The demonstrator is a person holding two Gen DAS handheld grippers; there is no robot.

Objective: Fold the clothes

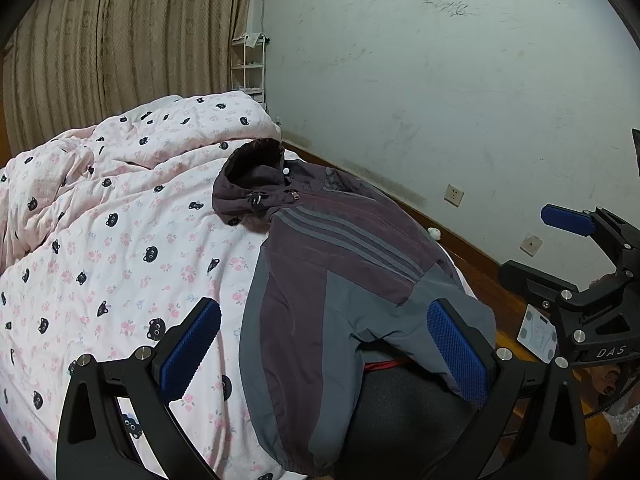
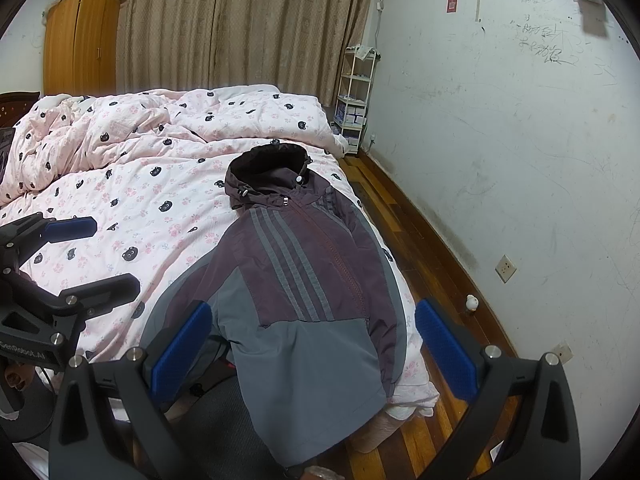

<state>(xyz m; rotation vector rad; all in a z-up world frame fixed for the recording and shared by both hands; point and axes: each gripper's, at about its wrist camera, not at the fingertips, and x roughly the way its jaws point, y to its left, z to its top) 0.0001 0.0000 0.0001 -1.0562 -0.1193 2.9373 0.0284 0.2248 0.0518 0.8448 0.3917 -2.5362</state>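
Observation:
A maroon and grey hooded jacket (image 1: 328, 272) with three grey stripes lies face up on the bed, hood (image 1: 252, 168) away from me, its hem hanging over the near edge. My left gripper (image 1: 324, 340) hovers open above the jacket's lower part, blue pads wide apart, nothing between them. In the right wrist view the same jacket (image 2: 304, 276) lies ahead, and my right gripper (image 2: 312, 344) stands open over its lower hem, holding nothing. Each gripper shows in the other's view: the right gripper (image 1: 576, 248) at the right edge, the left gripper (image 2: 76, 256) at the left edge.
A pink quilt (image 1: 120, 240) with black bear faces covers the bed and is bunched up at the far side. A wooden floor (image 2: 404, 240) runs along the white wall on the right. A white shelf rack (image 2: 354, 100), curtains and a wooden wardrobe (image 2: 80, 40) stand beyond.

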